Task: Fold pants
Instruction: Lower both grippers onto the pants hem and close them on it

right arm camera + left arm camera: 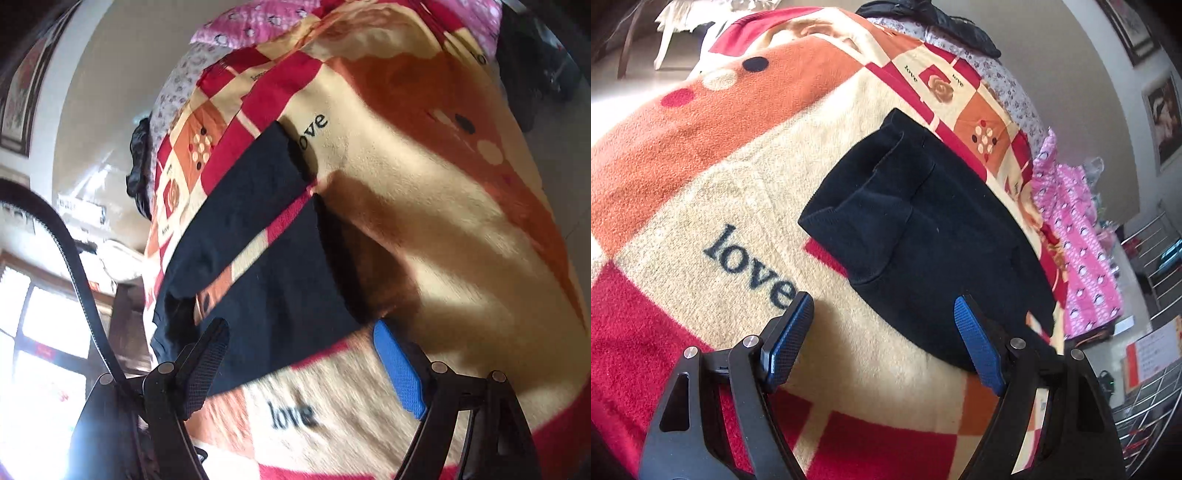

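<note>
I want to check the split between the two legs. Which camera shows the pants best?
The right wrist view: the pants lie spread with both legs apart. The left wrist view shows the pants only as one dark heap.

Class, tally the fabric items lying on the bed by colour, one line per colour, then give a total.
Dark navy pants: 1
Red, orange and cream blanket: 1
Pink patterned cloth: 1
Black bundle: 1
Total: 4

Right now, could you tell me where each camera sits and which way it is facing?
Left wrist: on the left gripper, looking down its open fingers at the dark pants on the patterned blanket.
Right wrist: on the right gripper, open fingers showing, looking along the two pant legs toward a wall.
Shared: the pants, the blanket and the pink fabric.
</note>
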A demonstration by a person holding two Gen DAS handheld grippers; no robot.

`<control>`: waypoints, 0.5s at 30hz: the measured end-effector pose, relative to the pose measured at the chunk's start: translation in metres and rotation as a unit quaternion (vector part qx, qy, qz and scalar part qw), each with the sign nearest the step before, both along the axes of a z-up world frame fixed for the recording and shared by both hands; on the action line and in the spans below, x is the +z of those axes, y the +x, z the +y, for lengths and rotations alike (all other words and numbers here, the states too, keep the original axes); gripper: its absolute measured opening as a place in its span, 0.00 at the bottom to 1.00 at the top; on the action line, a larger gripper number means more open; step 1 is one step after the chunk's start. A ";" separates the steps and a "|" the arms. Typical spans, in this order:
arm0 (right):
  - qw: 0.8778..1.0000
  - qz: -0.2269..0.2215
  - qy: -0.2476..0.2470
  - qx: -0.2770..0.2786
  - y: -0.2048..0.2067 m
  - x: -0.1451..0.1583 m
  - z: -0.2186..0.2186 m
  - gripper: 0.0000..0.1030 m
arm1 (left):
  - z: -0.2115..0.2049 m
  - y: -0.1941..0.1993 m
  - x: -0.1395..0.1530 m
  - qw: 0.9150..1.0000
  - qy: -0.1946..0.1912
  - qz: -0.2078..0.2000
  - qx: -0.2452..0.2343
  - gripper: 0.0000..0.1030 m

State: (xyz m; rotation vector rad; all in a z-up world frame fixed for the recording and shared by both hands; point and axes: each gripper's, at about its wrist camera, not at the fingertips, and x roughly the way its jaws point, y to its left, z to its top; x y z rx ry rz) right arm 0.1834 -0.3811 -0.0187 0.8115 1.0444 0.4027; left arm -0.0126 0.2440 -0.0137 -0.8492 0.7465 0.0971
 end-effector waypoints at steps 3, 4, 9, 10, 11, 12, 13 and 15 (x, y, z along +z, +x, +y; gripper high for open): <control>0.999 -0.008 0.043 -0.003 0.010 -0.005 -0.002 0.76 | 0.007 -0.002 -0.001 1.000 -0.025 -0.006 0.002 0.77; 0.999 -0.020 0.046 -0.001 0.011 -0.004 -0.001 0.73 | 0.009 -0.002 -0.002 0.999 -0.036 -0.009 0.004 0.77; 0.998 -0.042 0.009 0.046 0.009 -0.011 0.010 0.36 | 0.018 0.004 -0.005 0.997 -0.078 -0.017 0.001 0.77; 0.998 -0.049 0.004 0.049 0.008 -0.012 0.010 0.33 | 0.019 0.006 -0.004 0.997 -0.078 -0.015 0.000 0.77; 0.996 -0.062 -0.004 0.058 0.006 -0.013 0.009 0.27 | 0.019 0.008 -0.003 0.997 -0.076 -0.016 -0.001 0.77; 0.995 -0.073 -0.012 0.064 0.003 -0.013 0.009 0.20 | 0.018 0.011 -0.002 0.997 -0.077 -0.015 -0.004 0.77; 0.994 -0.087 -0.016 0.071 0.001 -0.015 0.009 0.18 | 0.019 0.015 -0.002 0.997 -0.081 -0.014 -0.006 0.77; 0.993 -0.096 -0.004 0.073 0.001 -0.017 0.007 0.18 | 0.021 0.021 -0.004 0.995 -0.094 -0.012 -0.010 0.77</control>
